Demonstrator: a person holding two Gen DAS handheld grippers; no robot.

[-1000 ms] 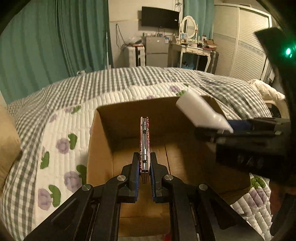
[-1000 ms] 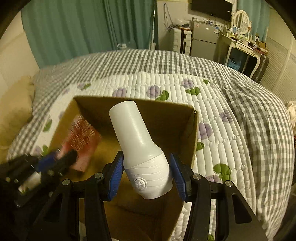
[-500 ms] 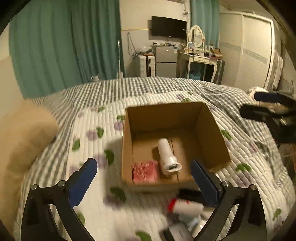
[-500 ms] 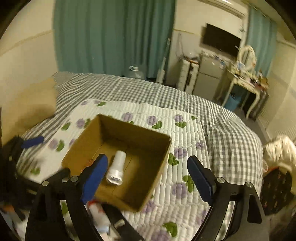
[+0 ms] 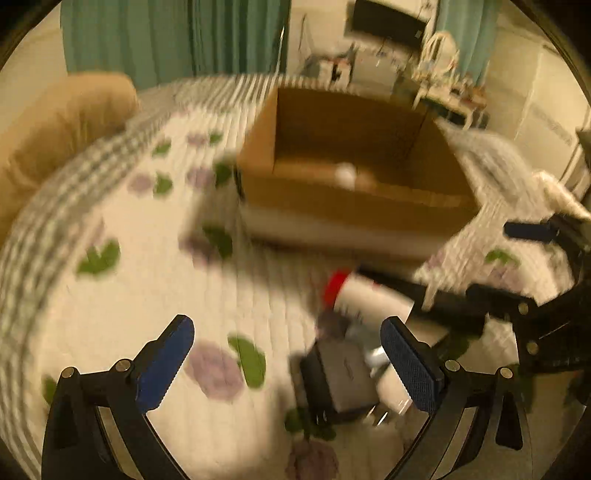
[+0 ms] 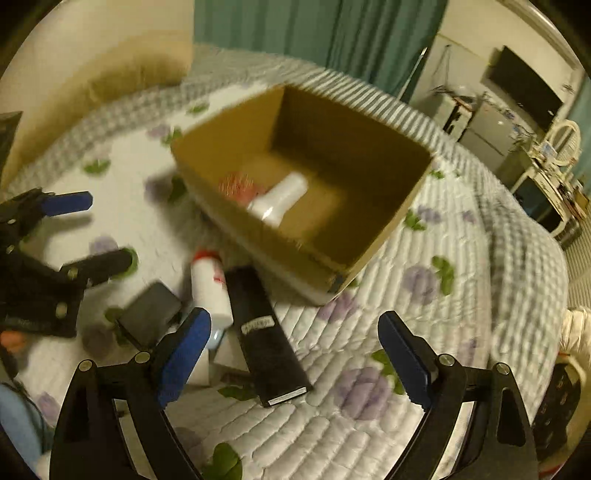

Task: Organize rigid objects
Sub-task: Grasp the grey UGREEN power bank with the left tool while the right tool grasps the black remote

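Cardboard box (image 6: 373, 236): sits open on the quilted bedspread (image 6: 461, 295), already holding a white bottle (image 6: 280, 201) lying on its side and a red patterned item (image 6: 236, 184) just beside it.
Done so far: by my reckoning two pieces are in, so the sorting looks partly finished.
Left to do: a small pile lies on the quilt just in front of the box: a red-capped white bottle (image 6: 208, 288), a long black box (image 6: 266, 332), a dark grey case (image 6: 149, 315) and some white pieces under them, too blurred to name.
Left gripper (image 5: 295, 365): jaws spread wide, holding nothing, above the pile near the grey case.
Right gripper (image 6: 295, 356): also wide and empty, with the long black box between its fingers but not touched.
In the way: the pile's pieces touch and overlap, so lifting one may shift its neighbours; the two grippers are close together.
Around: tan pillow (image 6: 122, 77), green curtains (image 6: 314, 33).
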